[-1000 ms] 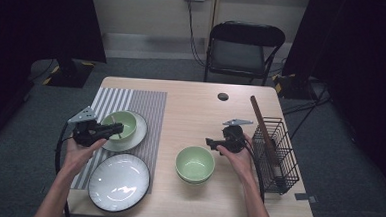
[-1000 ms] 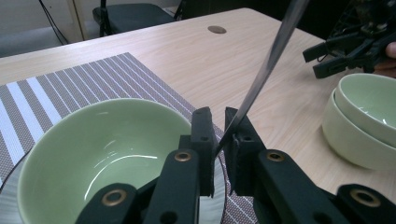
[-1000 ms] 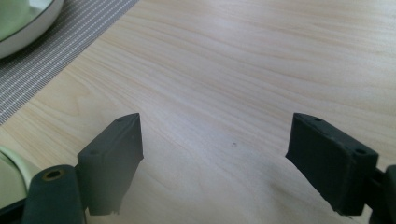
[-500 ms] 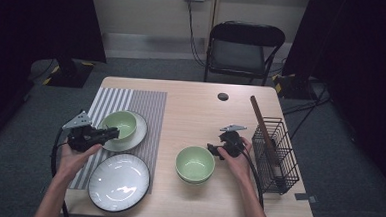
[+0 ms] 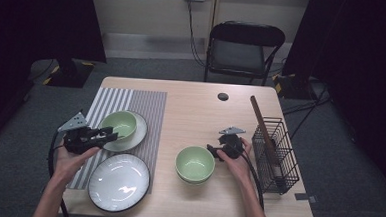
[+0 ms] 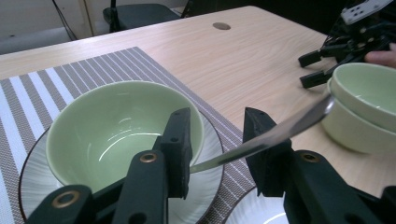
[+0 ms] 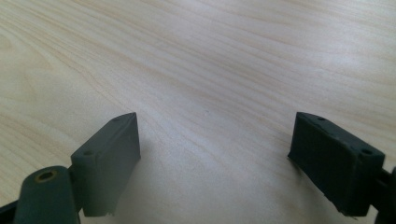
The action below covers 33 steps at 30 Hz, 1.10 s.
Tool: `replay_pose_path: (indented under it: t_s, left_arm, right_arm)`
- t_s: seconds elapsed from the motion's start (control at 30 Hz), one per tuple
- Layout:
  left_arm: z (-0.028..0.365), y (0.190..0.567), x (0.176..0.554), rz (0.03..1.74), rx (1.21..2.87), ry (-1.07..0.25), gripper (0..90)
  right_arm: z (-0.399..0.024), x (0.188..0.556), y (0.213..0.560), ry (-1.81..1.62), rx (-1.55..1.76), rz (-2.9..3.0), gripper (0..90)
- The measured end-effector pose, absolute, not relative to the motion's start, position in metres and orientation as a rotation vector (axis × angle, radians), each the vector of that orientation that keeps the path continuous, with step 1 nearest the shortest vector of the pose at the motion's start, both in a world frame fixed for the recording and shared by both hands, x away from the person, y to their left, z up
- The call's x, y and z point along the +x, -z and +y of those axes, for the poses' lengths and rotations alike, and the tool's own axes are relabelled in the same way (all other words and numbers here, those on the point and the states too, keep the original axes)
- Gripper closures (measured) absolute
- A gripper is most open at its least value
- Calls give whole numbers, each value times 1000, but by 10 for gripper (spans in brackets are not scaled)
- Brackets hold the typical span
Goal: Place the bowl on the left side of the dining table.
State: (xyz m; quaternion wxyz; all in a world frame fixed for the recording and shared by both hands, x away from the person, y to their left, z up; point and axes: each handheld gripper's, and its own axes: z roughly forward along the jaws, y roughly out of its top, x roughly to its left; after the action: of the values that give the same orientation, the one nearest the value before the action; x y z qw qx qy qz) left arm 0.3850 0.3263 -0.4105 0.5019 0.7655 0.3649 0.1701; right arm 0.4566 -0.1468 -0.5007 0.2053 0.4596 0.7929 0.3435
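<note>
High view: left hand-held gripper (image 5: 105,133) sits at the near-left rim of the green bowl (image 5: 119,124), which stands on a white plate (image 5: 135,136) on the striped placemat (image 5: 131,101). A second, larger plate (image 5: 119,181) lies nearer the person, half on the mat, half on the desk (image 5: 196,103). Right hand-held gripper (image 5: 213,149) is just right of the stacked green bowls (image 5: 195,163) at desk centre, jaws pointing toward them. Wire rack (image 5: 274,154) stands at the right edge with a wooden stick (image 5: 263,127) leaning in it. A small dark disc (image 5: 223,96) lies at the far side; a black chair (image 5: 244,48) stands behind the desk.

Left gripper view: jaws have just been opening — now partly apart, the gap in front of the bowl (image 6: 123,126). The left jaw overlaps the bowl's near rim; contact there I cannot tell. A thin shiny metal piece (image 6: 271,135), cutlery-like, crosses the gap and runs along the right jaw toward the stacked bowls (image 6: 364,105). Can't tell whether it touches the pads; the pads do not clamp it. The other hand-held gripper (image 6: 348,44) shows top right, beside those bowls.

Right gripper view: jaws wide apart, nothing between them — bare wood grain of the desk (image 7: 210,60) just below.
</note>
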Motion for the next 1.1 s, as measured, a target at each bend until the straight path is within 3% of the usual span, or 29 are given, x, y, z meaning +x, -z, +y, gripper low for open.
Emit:
replay_pose_path:
  t_s: [0.07, 0.17, 0.3, 0.57, 0.67, 1.1]
  left_arm:
    - [328, 411, 385, 886, 1856, -422, 652]
    - [332, 411, 384, 877, 1865, -462, 742]
    - [338, 411, 384, 882, 1856, -475, 782]
    - [351, 415, 389, 933, 1832, -495, 739]
    - [356, 415, 390, 977, 1803, -528, 651]
    - [332, 398, 383, 892, 1782, -432, 650]
  right_arm:
    - [-147, 457, 501, -958, 1280, 2210, 154]
    - [-147, 457, 501, -957, 1281, 2210, 154]
    - [-147, 457, 501, -958, 1281, 2210, 154]
    - [-147, 457, 501, -957, 1281, 2210, 154]
    - [-147, 457, 501, -957, 1281, 2210, 154]
    - [-147, 457, 501, -959, 1276, 2212, 154]
